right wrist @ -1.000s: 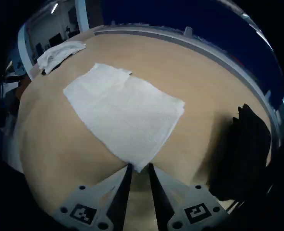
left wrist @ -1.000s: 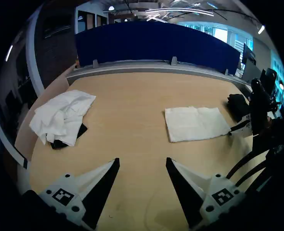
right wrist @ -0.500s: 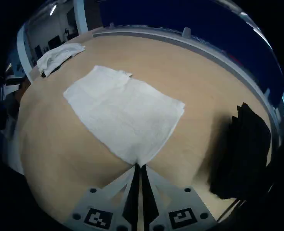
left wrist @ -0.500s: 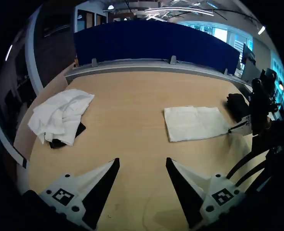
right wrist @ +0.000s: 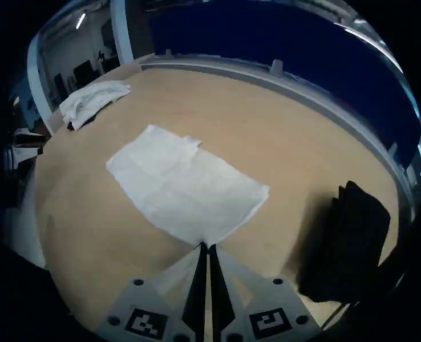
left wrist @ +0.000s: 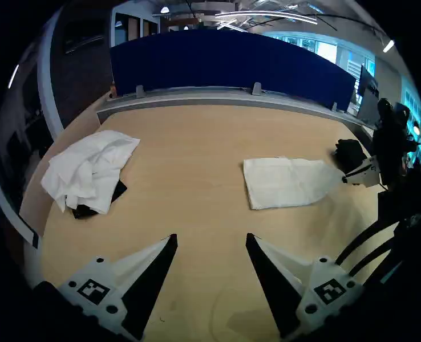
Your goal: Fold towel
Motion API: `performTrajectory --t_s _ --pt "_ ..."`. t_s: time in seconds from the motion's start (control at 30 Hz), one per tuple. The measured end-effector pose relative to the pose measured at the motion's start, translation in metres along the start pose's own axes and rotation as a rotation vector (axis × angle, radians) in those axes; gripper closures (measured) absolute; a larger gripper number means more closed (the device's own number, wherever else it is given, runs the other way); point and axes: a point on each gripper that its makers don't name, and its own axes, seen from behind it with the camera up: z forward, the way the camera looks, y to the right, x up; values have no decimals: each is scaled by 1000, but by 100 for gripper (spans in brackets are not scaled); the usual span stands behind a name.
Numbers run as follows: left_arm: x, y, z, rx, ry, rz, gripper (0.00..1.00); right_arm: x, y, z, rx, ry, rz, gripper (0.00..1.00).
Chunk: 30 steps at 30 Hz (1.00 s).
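A crumpled white heap (left wrist: pixel 90 171) lies at ten o'clock in the left gripper view, well apart from the work. The left tongs (left wrist: pixel 210 236) gape wide over bare bench (left wrist: pixel 199 137). The towel (left wrist: pixel 287 182) lies flat at two o'clock, its long axis running toward the nearer right tongs (right wrist: pixel 206 246), which pinch its near corner. The fold likely travels toward eleven o'clock in the right gripper view, over open bench, away from the black bundle (right wrist: pixel 347 239).

Blue partition (left wrist: pixel 227 62) behind wooden table (left wrist: pixel 199 188), ceiling lights (left wrist: pixel 267 16).
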Motion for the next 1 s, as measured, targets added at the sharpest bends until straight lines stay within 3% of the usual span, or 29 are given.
performTrajectory --t_s 0.47,1.0 --pt "5 -6 -7 0 14 -6 11 80 -23 -19 29 73 -131 97" --pt "8 -8 -12 -6 30 -23 11 98 -46 -4 61 38 -223 97"
